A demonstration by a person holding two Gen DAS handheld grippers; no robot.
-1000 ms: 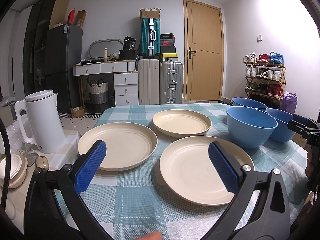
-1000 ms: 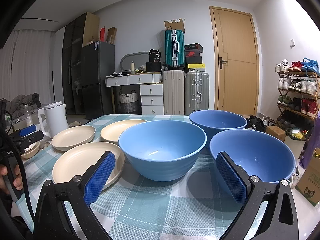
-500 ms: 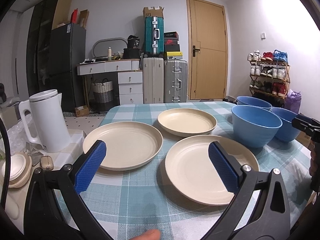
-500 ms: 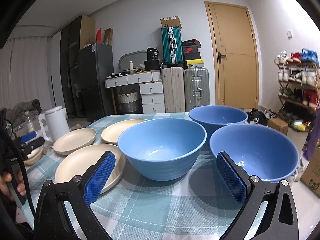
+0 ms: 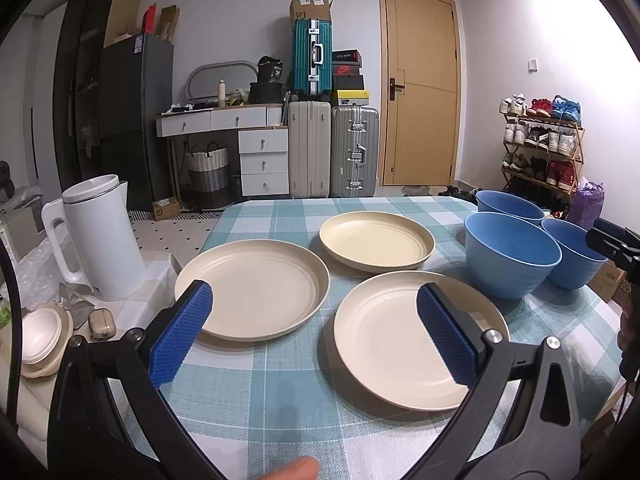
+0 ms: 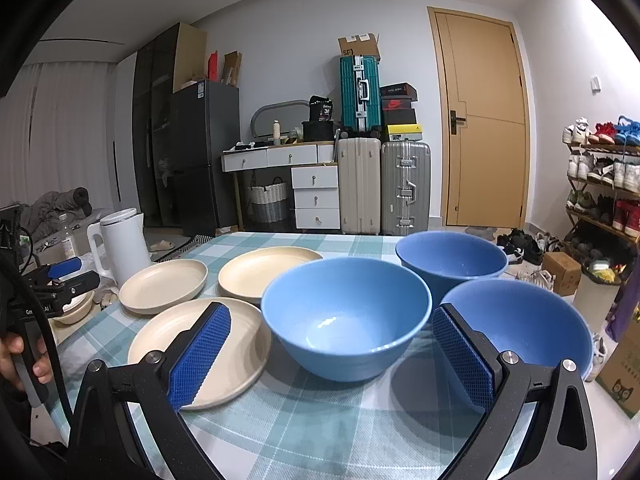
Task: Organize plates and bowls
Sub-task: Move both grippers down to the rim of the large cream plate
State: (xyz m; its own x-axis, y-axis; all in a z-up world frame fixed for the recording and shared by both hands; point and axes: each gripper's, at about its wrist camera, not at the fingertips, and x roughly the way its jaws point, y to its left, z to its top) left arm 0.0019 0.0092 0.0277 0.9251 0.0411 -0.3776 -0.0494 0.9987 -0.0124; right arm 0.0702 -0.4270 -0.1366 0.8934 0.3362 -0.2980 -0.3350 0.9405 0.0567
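Three cream plates lie apart on the checked tablecloth: a left plate (image 5: 252, 286), a far plate (image 5: 376, 246) and a near right plate (image 5: 404, 340). Three blue bowls stand at the right: a near bowl (image 6: 346, 318), a far bowl (image 6: 452, 262) and a right bowl (image 6: 524, 326). My left gripper (image 5: 316, 334) hovers open over the table's near edge, between the left and near right plates. My right gripper (image 6: 330, 360) is open in front of the near bowl, holding nothing.
A white kettle (image 5: 98, 236) stands on a side surface left of the table, with a small lidded dish (image 5: 40, 334) below it. Suitcases (image 5: 332, 148), drawers and a wooden door fill the far wall. A shoe rack (image 5: 542, 148) sits right.
Both grippers have drawn back a little toward me and tilted slightly; plates and bowls have not moved on the table.
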